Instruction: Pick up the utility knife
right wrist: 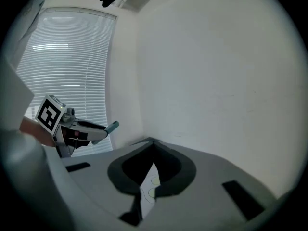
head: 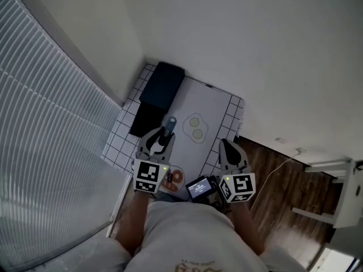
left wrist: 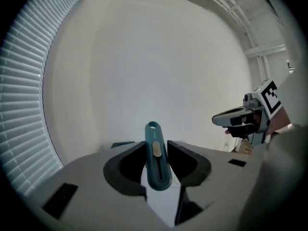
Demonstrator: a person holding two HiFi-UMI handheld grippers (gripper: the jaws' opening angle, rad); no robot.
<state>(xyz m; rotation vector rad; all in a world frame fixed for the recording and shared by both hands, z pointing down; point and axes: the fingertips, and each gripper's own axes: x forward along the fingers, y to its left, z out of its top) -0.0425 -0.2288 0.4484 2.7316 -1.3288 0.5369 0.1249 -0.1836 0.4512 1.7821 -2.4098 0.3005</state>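
The utility knife (left wrist: 156, 157) is teal with a pale slider and a hole at its far end. My left gripper (left wrist: 157, 148) is shut on it, a dark pad pressing each side, and the knife juts forward, held up in the air. In the head view the left gripper (head: 161, 136) hangs over the near part of the table with the knife (head: 168, 126) sticking out ahead. My right gripper (head: 227, 146) is beside it at the right, shut and empty. In its own view the right gripper (right wrist: 153, 142) has its tips together, and the left gripper (right wrist: 83, 129) shows the knife tip (right wrist: 113, 125).
A white mat (head: 210, 103) with two pale green circles (head: 196, 128) covers a gridded table top (head: 127, 135). A black box (head: 163, 85) stands at the back left, a dark flat piece (head: 146, 118) in front of it. Blinds (head: 45, 123) run along the left; wooden floor (head: 283, 186) lies to the right.
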